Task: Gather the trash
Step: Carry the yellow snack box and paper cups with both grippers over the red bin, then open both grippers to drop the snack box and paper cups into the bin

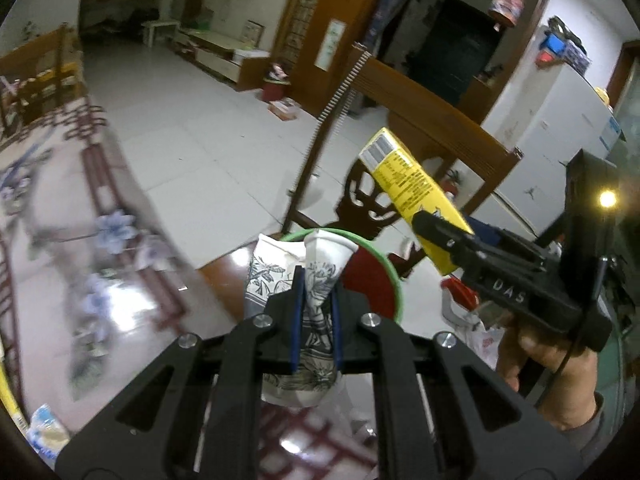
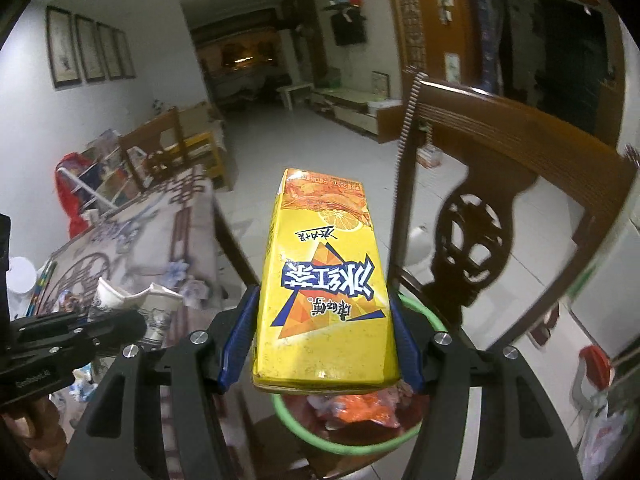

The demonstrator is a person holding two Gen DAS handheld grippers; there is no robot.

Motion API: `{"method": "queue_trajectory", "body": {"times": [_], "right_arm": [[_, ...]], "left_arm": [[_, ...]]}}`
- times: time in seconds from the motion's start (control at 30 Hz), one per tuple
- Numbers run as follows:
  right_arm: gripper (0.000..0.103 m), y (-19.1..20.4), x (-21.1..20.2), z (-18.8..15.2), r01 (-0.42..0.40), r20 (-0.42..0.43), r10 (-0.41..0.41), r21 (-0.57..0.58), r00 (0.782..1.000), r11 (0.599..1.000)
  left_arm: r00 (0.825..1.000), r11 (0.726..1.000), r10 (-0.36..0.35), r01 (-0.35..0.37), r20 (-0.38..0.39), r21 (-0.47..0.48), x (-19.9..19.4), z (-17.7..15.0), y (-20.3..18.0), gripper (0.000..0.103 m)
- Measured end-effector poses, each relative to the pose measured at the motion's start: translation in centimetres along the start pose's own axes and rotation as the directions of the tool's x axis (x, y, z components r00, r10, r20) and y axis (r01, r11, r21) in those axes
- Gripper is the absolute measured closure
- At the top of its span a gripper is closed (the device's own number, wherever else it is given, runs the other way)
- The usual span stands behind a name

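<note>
My left gripper (image 1: 316,280) is shut on a crumpled white paper cup (image 1: 320,264) with a dark floral print, held just over the near rim of a green-rimmed red bin (image 1: 394,276). My right gripper (image 2: 322,300) is shut on a yellow iced-tea carton (image 2: 324,280), held tilted above the same bin (image 2: 434,320), which holds orange and white wrappers (image 2: 360,408). The right gripper (image 1: 432,226) with the carton (image 1: 412,188) shows at the right of the left wrist view. The left gripper (image 2: 120,322) with the cup (image 2: 148,308) shows at the left of the right wrist view.
A table with a glossy floral cover (image 1: 92,240) lies to the left, with a plastic packet (image 1: 44,436) near its front edge. A carved wooden chair (image 2: 476,216) stands behind the bin. A plastic bag (image 2: 600,440) and a white jug with a red cap (image 2: 592,364) are at the right.
</note>
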State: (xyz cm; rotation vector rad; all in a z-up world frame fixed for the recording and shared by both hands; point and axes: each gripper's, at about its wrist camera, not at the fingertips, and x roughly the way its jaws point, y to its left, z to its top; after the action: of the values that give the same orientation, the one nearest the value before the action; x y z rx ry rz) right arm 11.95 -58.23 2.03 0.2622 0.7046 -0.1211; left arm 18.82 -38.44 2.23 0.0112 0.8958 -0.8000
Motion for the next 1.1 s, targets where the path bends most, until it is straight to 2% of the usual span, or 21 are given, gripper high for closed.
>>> {"method": "queue_trajectory", "body": {"times": [0.27, 0.4, 0.87, 0.93, 0.97, 1.0, 1.03, 1.07, 1.1], "right_arm": [[0.044, -3.8, 1.0, -0.8, 0.064, -0.03, -0.062, 0.048, 0.998, 0.997], [0.044, -5.1, 1.7, -1.0, 0.069, -0.056, -0.065, 0.07, 0.996, 0.995], [0.044, -5.7, 2.6, -0.6, 0.047, -0.073, -0.041, 0.084, 0.997, 0.995], [0.044, -5.7, 2.6, -0.5, 0.045, -0.071, -0.039, 0.087, 0.997, 0.995], [0.043, -5.7, 2.7, -0.5, 0.048, -0.07, -0.041, 0.087, 0.997, 0.995], [0.043, -5.7, 2.7, -0.4, 0.055, -0.069, -0.049, 0.087, 0.996, 0.995], [0.043, -5.6, 2.7, -0.4, 0.058, -0.069, -0.053, 0.084, 0.996, 0.995], [0.037, -5.6, 2.8, -0.4, 0.058, -0.072, -0.052, 0.083, 0.996, 0.995], [0.026, -5.5, 2.8, -0.4, 0.06, -0.074, -0.054, 0.083, 0.996, 0.995]], "left_arm": [[0.995, 0.997, -0.08, 0.079, -0.054, -0.005, 5.1, 0.5, -2.7, 0.092], [0.99, 0.994, -0.11, 0.109, -0.087, -0.018, 7.0, 0.7, -3.6, 0.092], [0.991, 0.998, -0.056, 0.058, -0.125, 0.014, 8.8, 0.6, -4.5, 0.091], [0.99, 0.998, -0.05, 0.054, -0.134, 0.024, 9.1, 0.4, -4.7, 0.082], [0.989, 0.998, -0.051, 0.055, -0.137, 0.028, 9.2, 0.3, -4.8, 0.071], [0.99, 0.998, -0.047, 0.052, -0.136, 0.032, 9.3, 0.2, -4.8, 0.055], [0.99, 0.998, -0.043, 0.048, -0.131, 0.034, 9.2, 0.1, -4.7, 0.045], [0.991, 0.998, -0.039, 0.044, -0.124, 0.036, 9.1, 0.1, -4.6, 0.032], [0.993, 0.999, -0.031, 0.036, -0.116, 0.04, 9.0, 0.0, -4.6, 0.028]]}}
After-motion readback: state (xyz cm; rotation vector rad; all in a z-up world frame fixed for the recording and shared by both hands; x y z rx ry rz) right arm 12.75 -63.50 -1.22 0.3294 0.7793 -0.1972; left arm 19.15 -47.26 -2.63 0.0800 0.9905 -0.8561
